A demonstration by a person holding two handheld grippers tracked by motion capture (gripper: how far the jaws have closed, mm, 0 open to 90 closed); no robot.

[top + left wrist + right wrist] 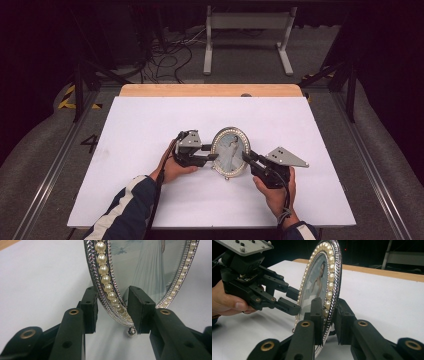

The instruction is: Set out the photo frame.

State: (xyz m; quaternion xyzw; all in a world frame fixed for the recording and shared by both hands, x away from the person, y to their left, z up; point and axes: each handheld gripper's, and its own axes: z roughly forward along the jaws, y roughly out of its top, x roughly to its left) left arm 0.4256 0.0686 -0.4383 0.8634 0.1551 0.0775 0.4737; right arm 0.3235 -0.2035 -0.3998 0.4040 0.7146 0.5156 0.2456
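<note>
- Where the oval picture frame (230, 152) stands upright near the middle of the white table (150, 130), we cannot see its back or its stand, and in the left gripper view its top is cut off.
- We see the left gripper (212, 152) with its jaws astride the frame's left edge; a gap shows beside the pearl rim (106, 280), so they stand open, not pressing.
- We see the right gripper (329, 322) clamped on the frame's right edge, one pad on the glass and one behind.
- Beyond the table lie loose cables (167, 55) and a grey stand (247, 37) on the floor.
- We read a "4" (90, 143) marked on the floor left of the table; the portrait under the glass is faint.
</note>
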